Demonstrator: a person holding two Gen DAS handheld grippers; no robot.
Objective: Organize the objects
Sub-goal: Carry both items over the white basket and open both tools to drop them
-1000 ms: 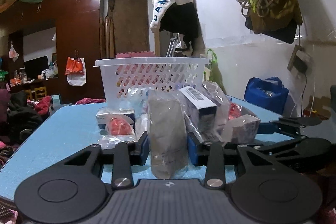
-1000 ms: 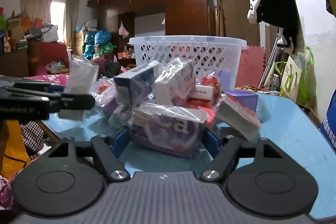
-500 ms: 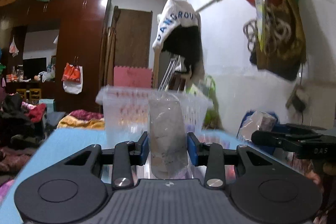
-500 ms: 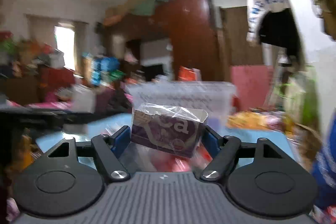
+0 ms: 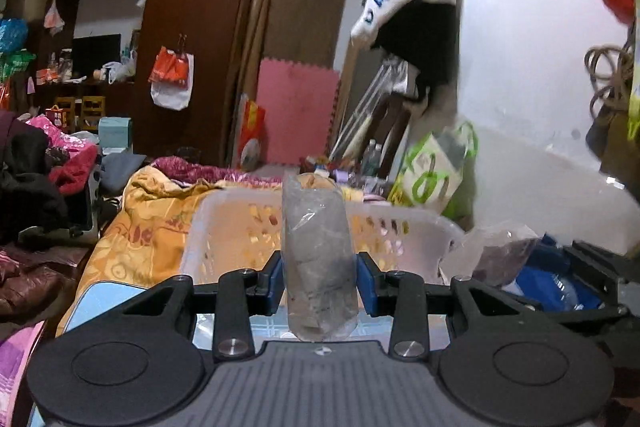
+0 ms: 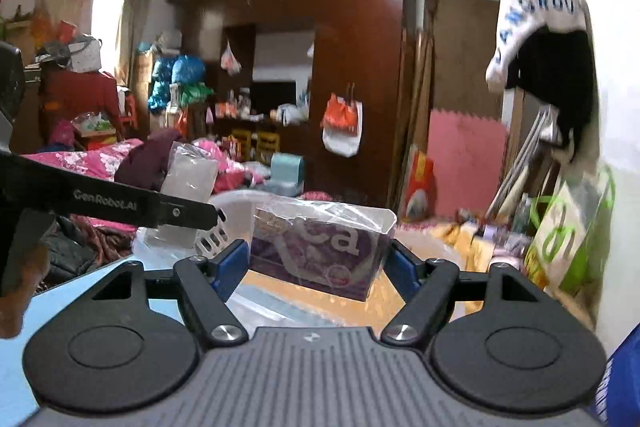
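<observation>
Clear-wrapped grey packet (image 5: pixel 318 259) clamped in left hand-held gripper (image 5: pixel 319 281), purple wrapped box (image 6: pixel 320 247) clamped in right hand-held gripper (image 6: pixel 318 265), white basket (image 5: pixel 240 227) beyond.

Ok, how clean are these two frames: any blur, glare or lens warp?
Left wrist view: white basket smeared by motion, the wrapped packet in the left tool sharp; glare spot on the wardrobe. Right wrist view: background softly blurred, purple box crisp, window blown out, fisheye bending the edges.

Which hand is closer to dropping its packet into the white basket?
Probably the left. Its tongs hold the clear wrapped packet squarely facing the white basket, right above the rim. The right tongs grip the purple box with the basket off to their left.
</observation>
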